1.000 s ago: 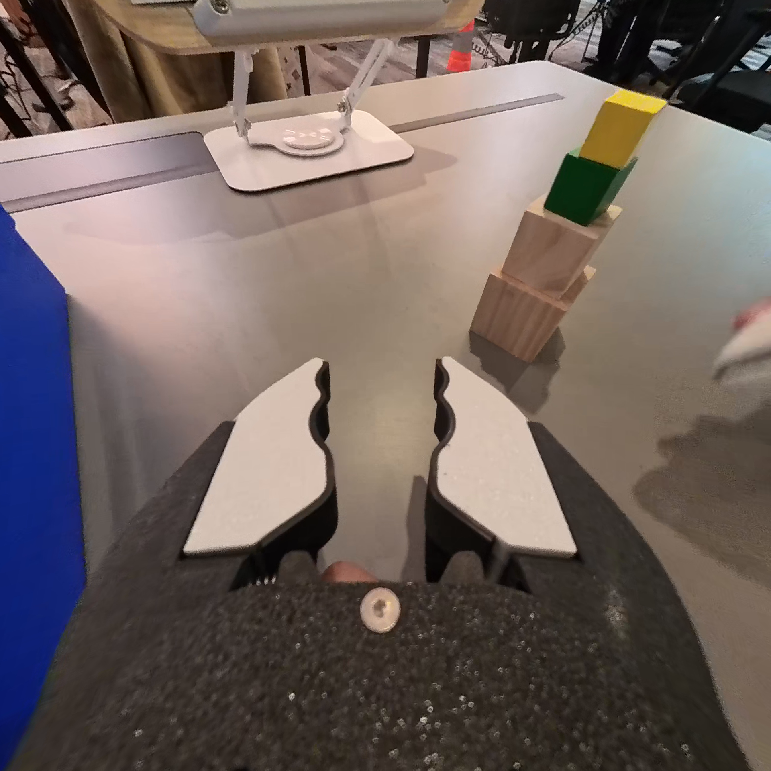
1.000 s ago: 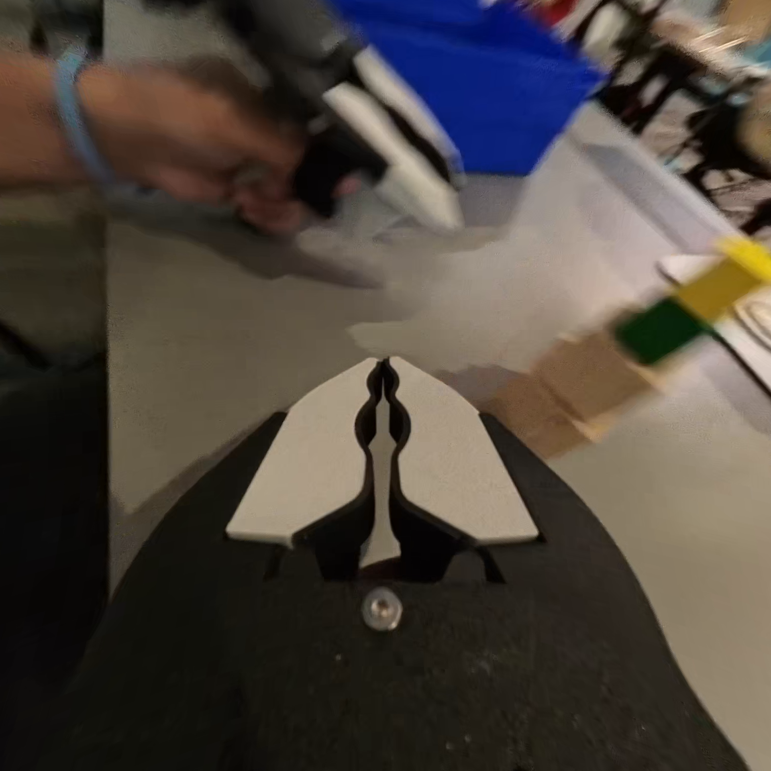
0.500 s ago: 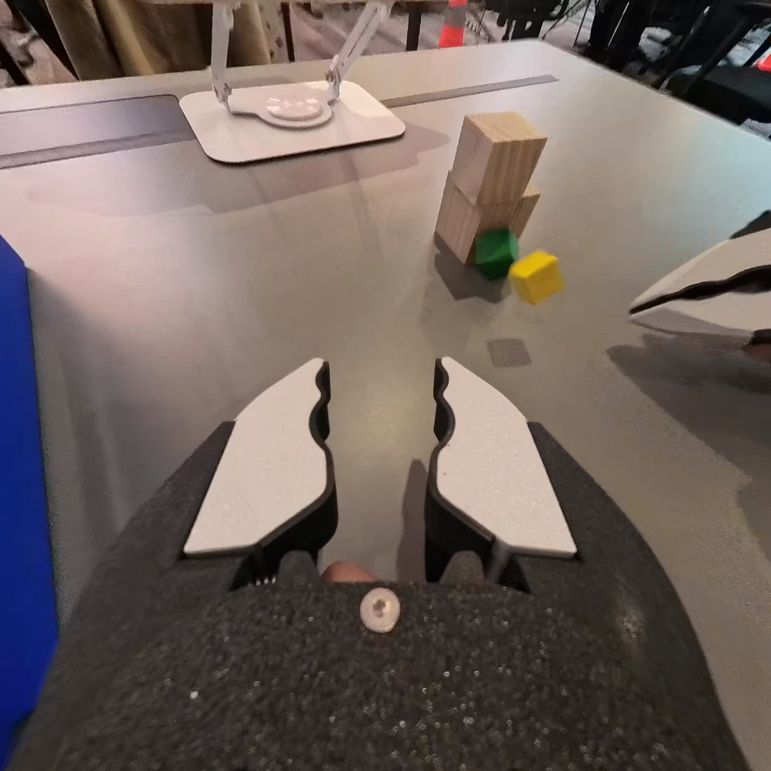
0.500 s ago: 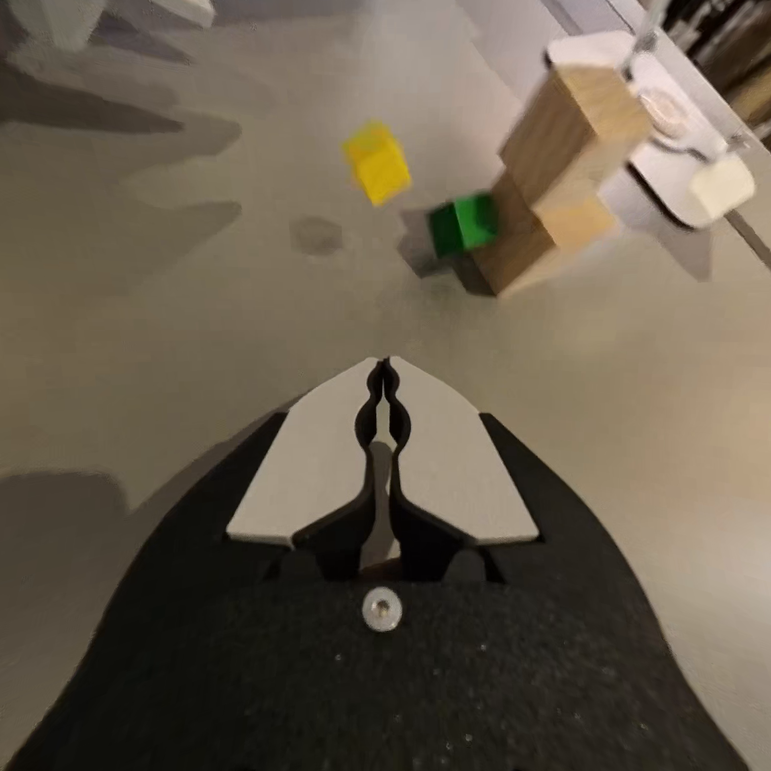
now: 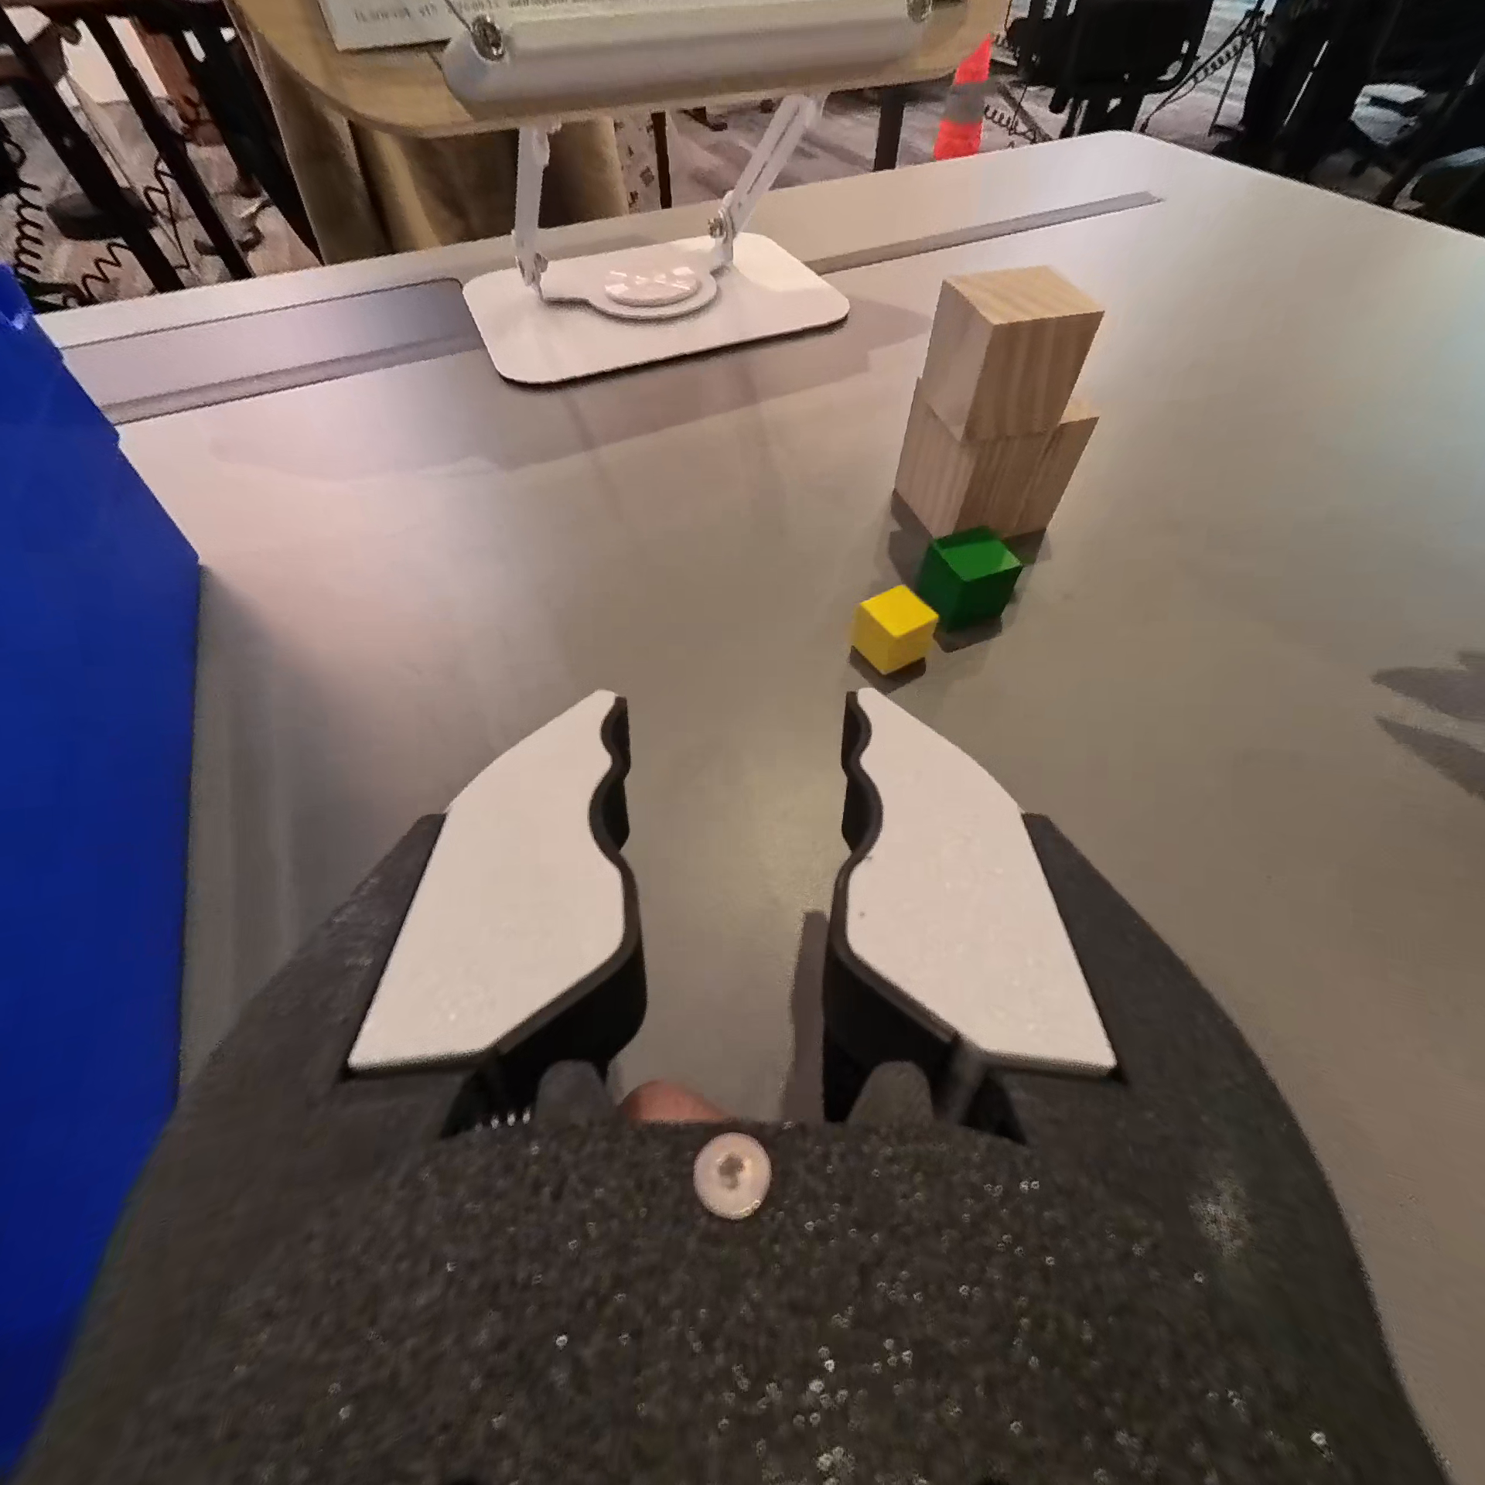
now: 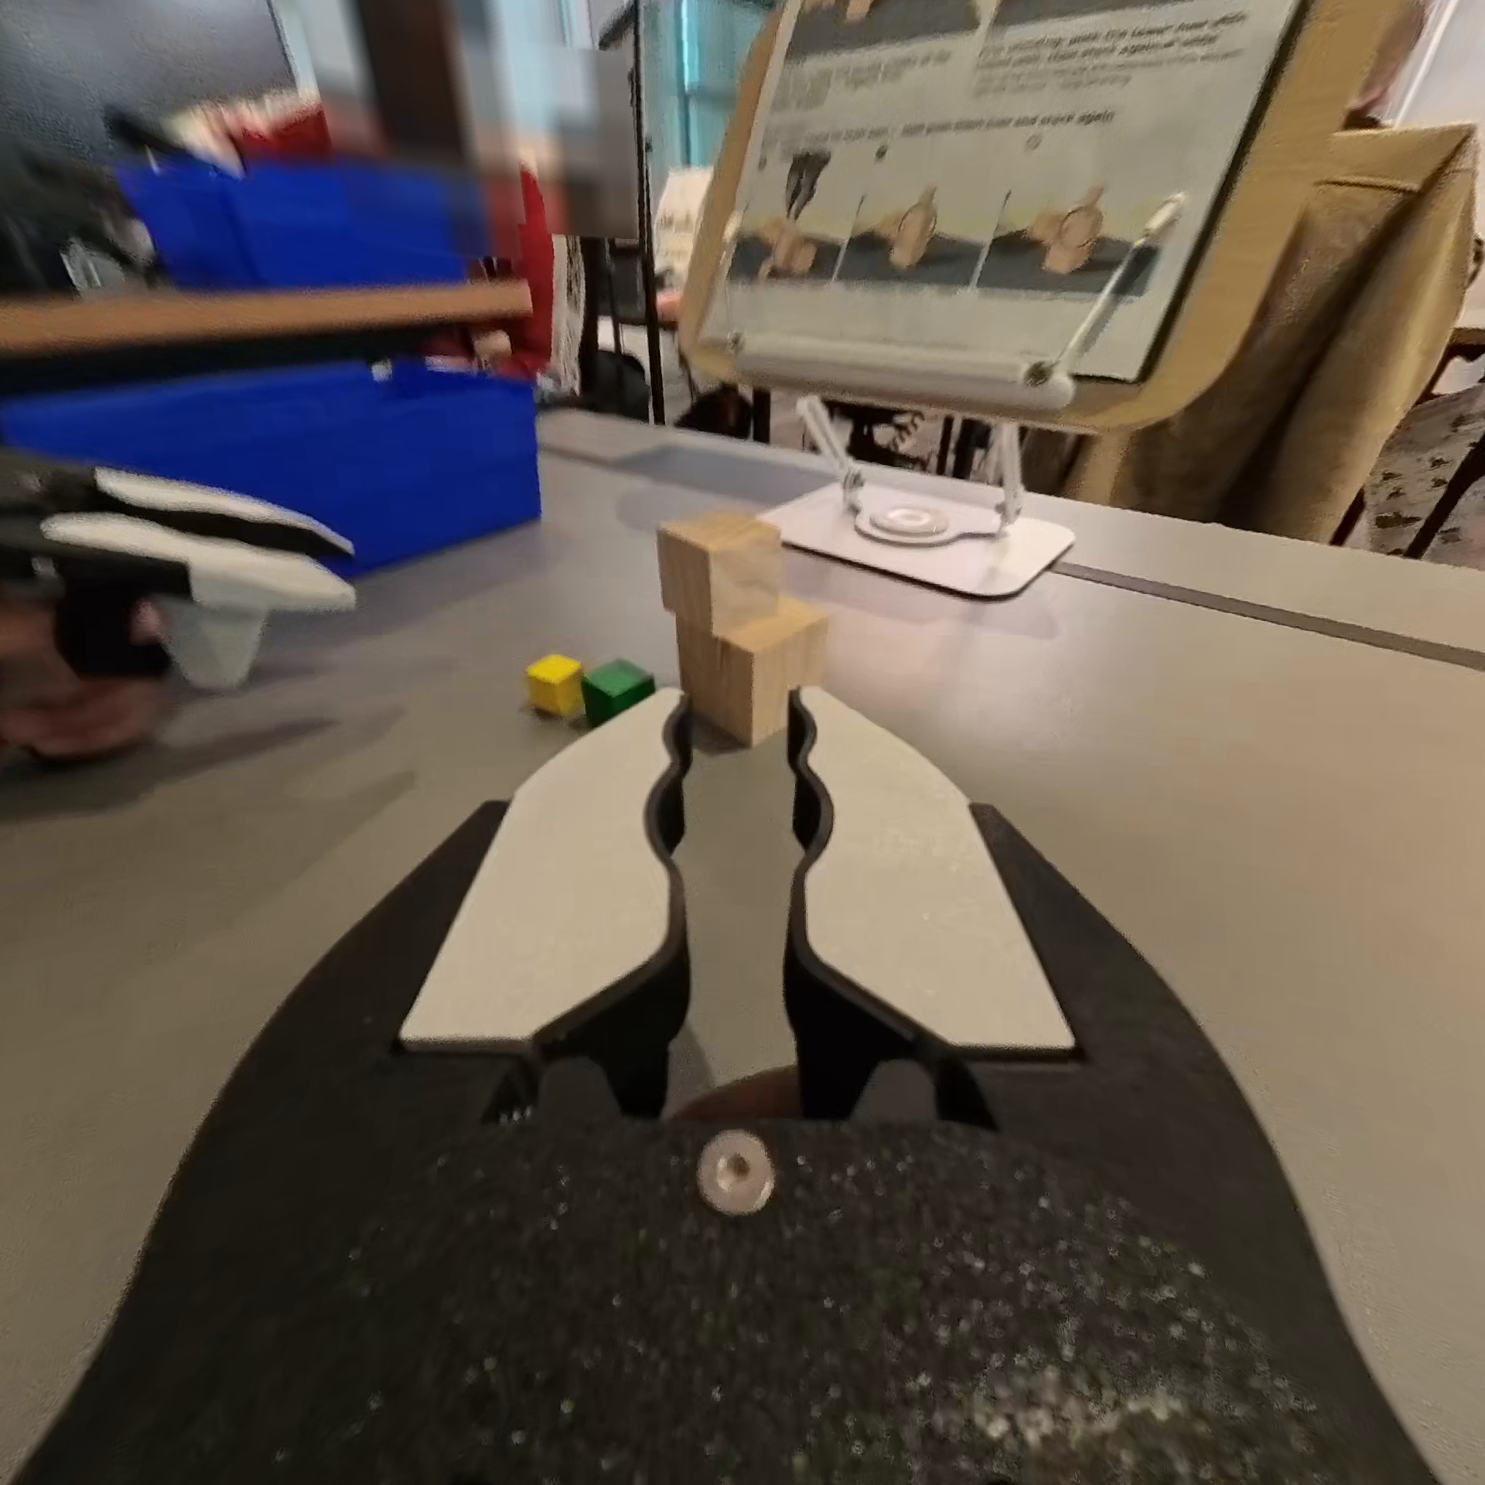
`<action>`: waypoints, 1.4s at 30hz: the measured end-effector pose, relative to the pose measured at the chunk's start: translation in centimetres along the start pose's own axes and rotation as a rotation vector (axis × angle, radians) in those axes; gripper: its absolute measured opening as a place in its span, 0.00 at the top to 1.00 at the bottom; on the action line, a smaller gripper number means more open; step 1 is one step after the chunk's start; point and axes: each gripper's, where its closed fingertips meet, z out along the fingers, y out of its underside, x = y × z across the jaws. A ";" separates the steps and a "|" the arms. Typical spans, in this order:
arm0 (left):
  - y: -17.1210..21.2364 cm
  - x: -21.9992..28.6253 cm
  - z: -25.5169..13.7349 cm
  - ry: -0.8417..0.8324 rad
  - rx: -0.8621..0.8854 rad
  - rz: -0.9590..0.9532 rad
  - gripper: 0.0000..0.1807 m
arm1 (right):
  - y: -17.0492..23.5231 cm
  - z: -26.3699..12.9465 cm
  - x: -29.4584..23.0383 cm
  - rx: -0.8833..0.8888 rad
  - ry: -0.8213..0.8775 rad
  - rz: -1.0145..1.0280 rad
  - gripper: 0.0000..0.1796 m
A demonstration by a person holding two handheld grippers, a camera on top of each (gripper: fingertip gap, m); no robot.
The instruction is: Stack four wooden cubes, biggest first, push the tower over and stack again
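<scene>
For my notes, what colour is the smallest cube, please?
Yellow, clearest in the left wrist view.

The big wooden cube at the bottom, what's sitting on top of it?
A smaller wooden cube sits on the big wooden cube, skewed. The covered top face is hidden.

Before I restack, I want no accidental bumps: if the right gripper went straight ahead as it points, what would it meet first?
Most likely the lower plain wooden cube, just beyond the open right gripper; the other plain cube sits on top.
</scene>
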 end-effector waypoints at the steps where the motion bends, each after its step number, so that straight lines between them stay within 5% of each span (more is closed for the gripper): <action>1: 0.0 0.0 0.0 0.002 0.003 0.000 0.72 | -0.4 -0.2 0.5 0.033 0.000 0.046 0.87; 6: -0.3 -0.4 -0.2 0.019 0.024 -0.056 0.71 | -0.5 -0.6 1.7 0.060 0.020 0.136 0.77; 14: -0.8 -2.6 -0.9 -0.025 0.081 -0.207 0.71 | -0.1 -0.4 1.9 0.016 0.167 -0.001 0.76; 33: -0.3 -1.4 -0.3 -0.033 0.032 -0.099 0.71 | -0.2 -0.3 1.7 0.014 0.139 0.013 0.78; 42: 0.0 -1.1 0.0 -0.008 0.006 -0.098 0.71 | 1.4 11.4 -0.3 -0.384 -0.045 -0.445 0.66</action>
